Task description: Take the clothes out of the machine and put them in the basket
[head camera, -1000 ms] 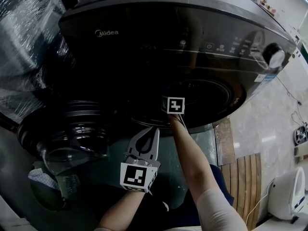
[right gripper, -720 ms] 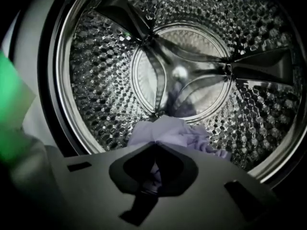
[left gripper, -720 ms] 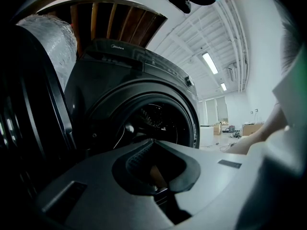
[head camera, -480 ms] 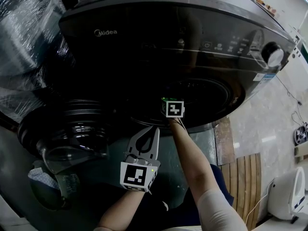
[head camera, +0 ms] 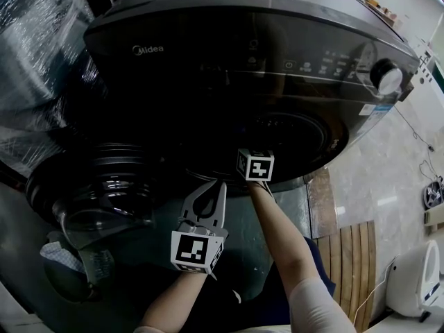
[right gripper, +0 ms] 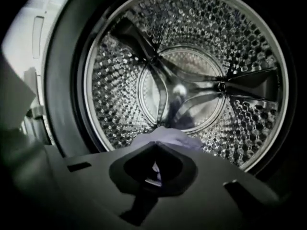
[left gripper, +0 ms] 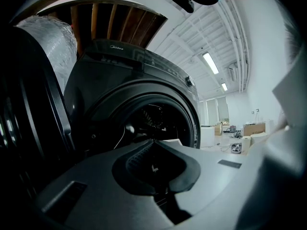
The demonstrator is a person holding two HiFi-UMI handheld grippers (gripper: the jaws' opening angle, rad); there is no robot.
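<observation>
While the left gripper hangs outside the washing machine, just right of its open door, with jaws pressed together on nothing, the right gripper reaches into the round opening. Its jaws are clamped narrow on a pale lilac cloth, which bunches just beyond their tips, low before the perforated steel drum.
</observation>
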